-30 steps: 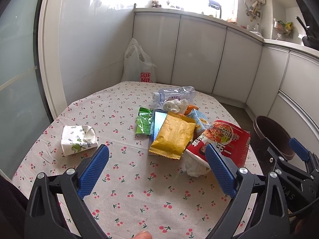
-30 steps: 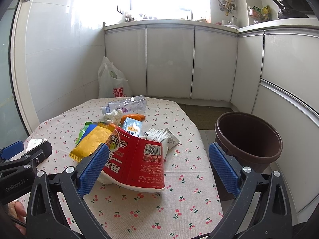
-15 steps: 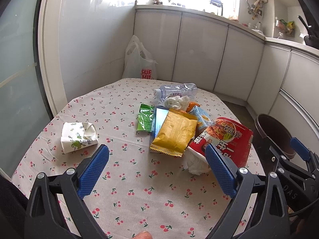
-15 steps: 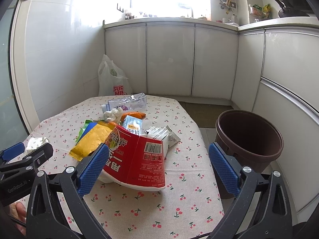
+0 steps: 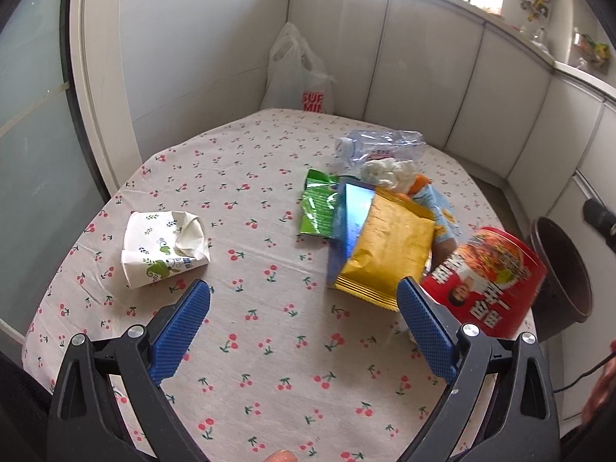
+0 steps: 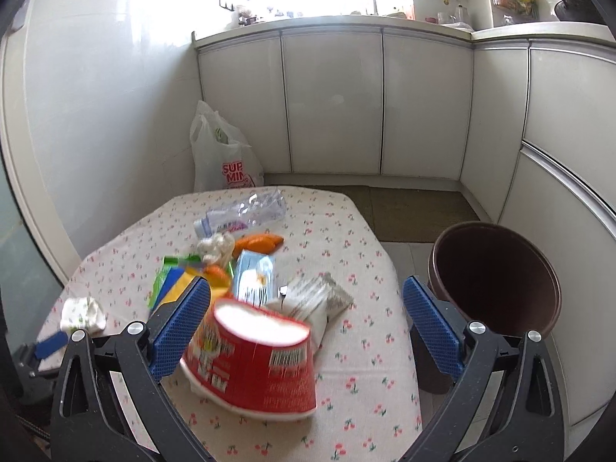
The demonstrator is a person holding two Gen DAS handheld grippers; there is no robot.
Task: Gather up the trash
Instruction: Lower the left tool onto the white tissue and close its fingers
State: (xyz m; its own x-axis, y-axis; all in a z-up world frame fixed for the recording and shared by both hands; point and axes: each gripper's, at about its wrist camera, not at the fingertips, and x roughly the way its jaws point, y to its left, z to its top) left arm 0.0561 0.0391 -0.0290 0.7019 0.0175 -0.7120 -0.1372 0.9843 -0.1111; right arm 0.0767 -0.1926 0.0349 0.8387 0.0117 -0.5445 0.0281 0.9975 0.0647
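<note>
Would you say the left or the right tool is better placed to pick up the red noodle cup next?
Right. The right tool is open with the red noodle cup directly ahead and the brown bin beside it; the left tool faces bare tablecloth.

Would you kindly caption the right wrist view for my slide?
Open right gripper above a red noodle cup, brown bin beside the table.

Both tools looked alike. The left gripper (image 5: pixel 304 323) had two black plastic arms shaped like open frames with triangular cut-outs, each carrying a round silver screw head near the top. Its fingers (image 5: pixel 180 331) wore blue pads with a fine knobbly grid. The right gripper (image 6: pixel 306 325) was built the same: black frame, silver screws, blue textured pads (image 6: pixel 431 331). A thin black cable showed at the left view's right edge.
</note>
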